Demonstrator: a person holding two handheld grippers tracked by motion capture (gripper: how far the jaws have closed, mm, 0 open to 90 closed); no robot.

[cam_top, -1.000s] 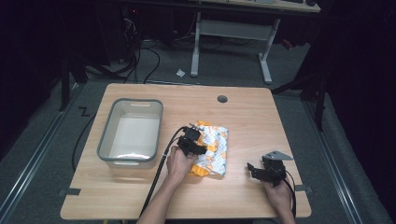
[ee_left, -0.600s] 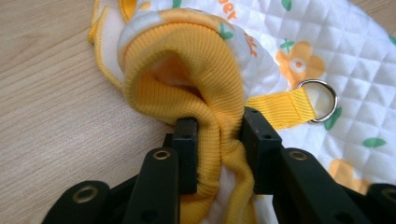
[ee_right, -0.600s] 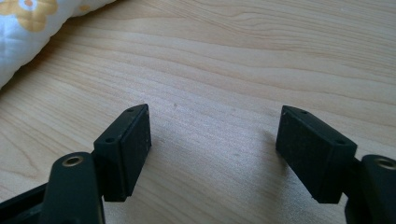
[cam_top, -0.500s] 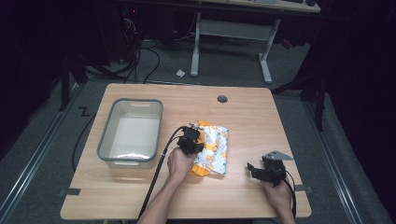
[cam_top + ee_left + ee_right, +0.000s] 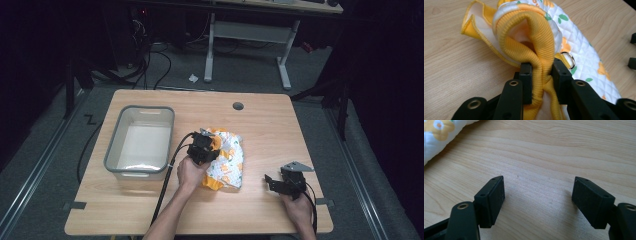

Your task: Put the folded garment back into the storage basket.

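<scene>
With my left gripper point(image 5: 541, 75) clamped on the yellow ribbed hem of the quilted garment point(image 5: 227, 162), which lies on the table point(image 5: 270, 125) beside the grey bin point(image 5: 142, 142), grasping is done; carrying remains. My right gripper point(image 5: 539, 195) rests open.

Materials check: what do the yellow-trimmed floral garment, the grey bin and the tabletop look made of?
The yellow-trimmed floral garment looks like soft quilted cotton-type fabric: stitched diamond pattern on the white print, ribbed knit on the yellow edge, matte. It carries a small ring that looks like shiny metal. The grey rectangular bin looks like moulded plastic, smooth with rounded corners. The tabletop shows light wood grain, probably laminate or veneer.
</scene>
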